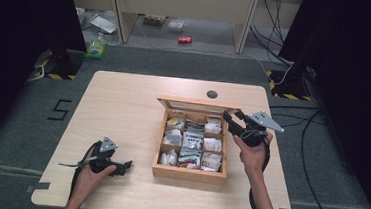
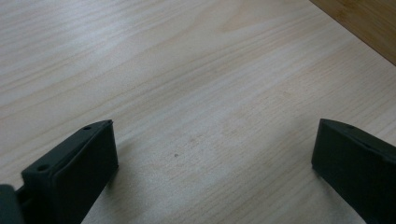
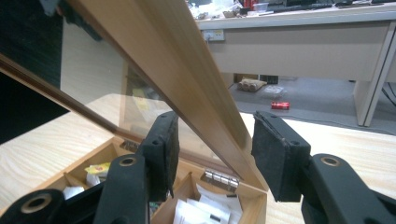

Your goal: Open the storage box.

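With the right gripper [image 3: 212, 154] straddling the raised lid [image 3: 187, 79] of the tea box [image 1: 189, 172] mid-table, jaws spread and not pinching (left gripper [image 2: 210, 163] also spread, idle), the lid could slip and drop shut.

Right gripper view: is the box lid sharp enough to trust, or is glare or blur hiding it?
Right gripper view: the lid frame is sharp, its glass pane reflective but see-through. Left gripper view: soft, with the jaws casting shadows on the table. High view: evenly lit but small, so the box contents are unclear.
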Motion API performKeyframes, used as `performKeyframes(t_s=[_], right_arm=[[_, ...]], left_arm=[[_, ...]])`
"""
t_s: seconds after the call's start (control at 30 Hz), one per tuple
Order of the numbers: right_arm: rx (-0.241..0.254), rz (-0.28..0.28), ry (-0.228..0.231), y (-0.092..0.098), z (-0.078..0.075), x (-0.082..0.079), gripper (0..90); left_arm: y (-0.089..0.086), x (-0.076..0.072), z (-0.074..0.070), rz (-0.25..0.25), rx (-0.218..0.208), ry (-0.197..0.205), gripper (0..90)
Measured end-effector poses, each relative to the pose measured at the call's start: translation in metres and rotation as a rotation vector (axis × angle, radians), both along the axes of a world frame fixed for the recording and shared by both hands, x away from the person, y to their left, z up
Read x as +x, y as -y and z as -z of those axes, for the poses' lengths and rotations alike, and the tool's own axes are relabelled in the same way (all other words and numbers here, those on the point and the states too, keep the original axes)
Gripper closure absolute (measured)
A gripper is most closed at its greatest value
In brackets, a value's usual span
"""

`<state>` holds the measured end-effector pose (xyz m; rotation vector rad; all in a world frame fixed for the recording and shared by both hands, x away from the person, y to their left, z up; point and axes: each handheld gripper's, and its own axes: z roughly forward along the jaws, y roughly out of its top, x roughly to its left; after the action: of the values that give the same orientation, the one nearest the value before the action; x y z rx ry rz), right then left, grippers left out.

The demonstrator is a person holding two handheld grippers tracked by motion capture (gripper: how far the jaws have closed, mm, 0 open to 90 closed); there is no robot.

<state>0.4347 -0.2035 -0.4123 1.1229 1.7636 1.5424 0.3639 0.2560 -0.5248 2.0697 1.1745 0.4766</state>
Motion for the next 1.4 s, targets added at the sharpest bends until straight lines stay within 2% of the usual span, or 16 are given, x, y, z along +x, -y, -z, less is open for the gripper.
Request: performKeyframes(t_s=[0.23, 0.43, 1.03, 1.4], right_arm=[[0.055, 0.003, -0.018, 0.001, -0.001, 0.012, 52.3], [0.065, 0.01, -0.025, 0.001, 0.0, 0.022, 52.6], [0.01, 0.038, -0.055, 0.0, 0.015, 0.035, 54.0], [0.003, 0.042, -0.05, 0.001, 0.016, 0.043, 54.7]], left_arm=[[0.0, 0.0, 0.0, -0.001, -0.002, 0.0, 0.0], [0.0, 0.0, 0.0, 0.0, -0.001, 0.0, 0.0], [0.0, 0.0, 0.0, 0.0, -0.002, 0.0, 0.0], [0.0, 0.0, 0.0, 0.0, -0.001, 0.0, 0.0]])
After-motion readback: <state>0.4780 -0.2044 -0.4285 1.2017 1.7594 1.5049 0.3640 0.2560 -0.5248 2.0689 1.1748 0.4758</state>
